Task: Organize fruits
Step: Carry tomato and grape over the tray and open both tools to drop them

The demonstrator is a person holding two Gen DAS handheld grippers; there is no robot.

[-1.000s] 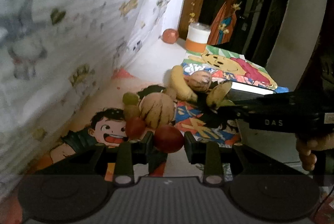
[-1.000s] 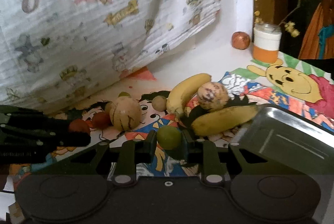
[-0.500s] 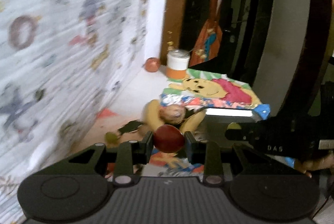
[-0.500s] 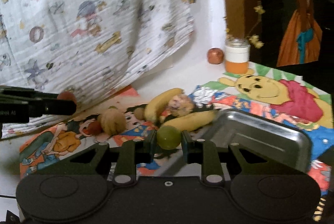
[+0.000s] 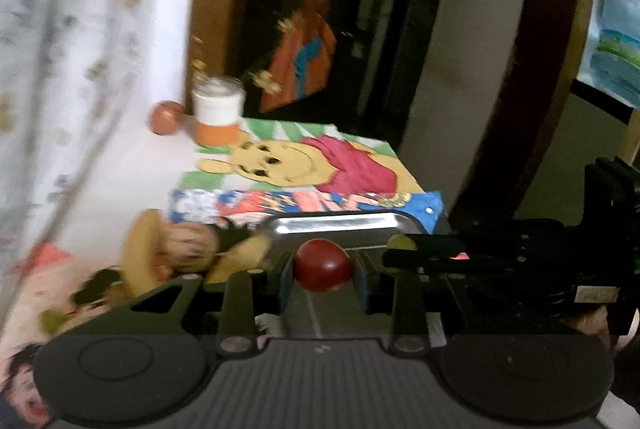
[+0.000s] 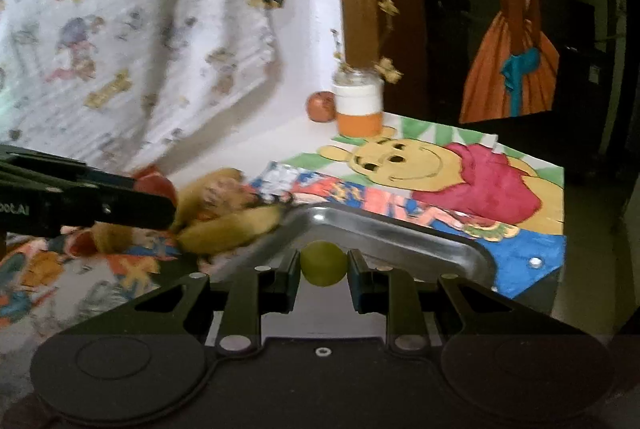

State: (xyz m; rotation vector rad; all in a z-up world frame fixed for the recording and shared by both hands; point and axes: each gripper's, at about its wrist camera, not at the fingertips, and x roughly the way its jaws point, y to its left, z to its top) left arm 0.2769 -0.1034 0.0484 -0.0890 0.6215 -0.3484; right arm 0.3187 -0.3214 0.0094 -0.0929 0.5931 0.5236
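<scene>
Both fruits have moved from the pile to the tray [image 6: 400, 229]. The left hand-held gripper [image 5: 323, 271] squeezes a red fruit [image 5: 323, 265]; the right hand-held gripper [image 6: 323, 271] squeezes a green fruit [image 6: 323, 263]. Dropping comes next.

red fruit [image 5: 323, 266], green fruit [image 6: 323, 263], silver tray [image 6: 400, 229]

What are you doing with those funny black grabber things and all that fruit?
A person is sorting fruit with a gripper in each hand. The left gripper pinches a red fruit, and the right gripper pinches a green fruit. Both hang at the edge of a metal tray. Bananas lie beside it on the cartoon mat.
</scene>
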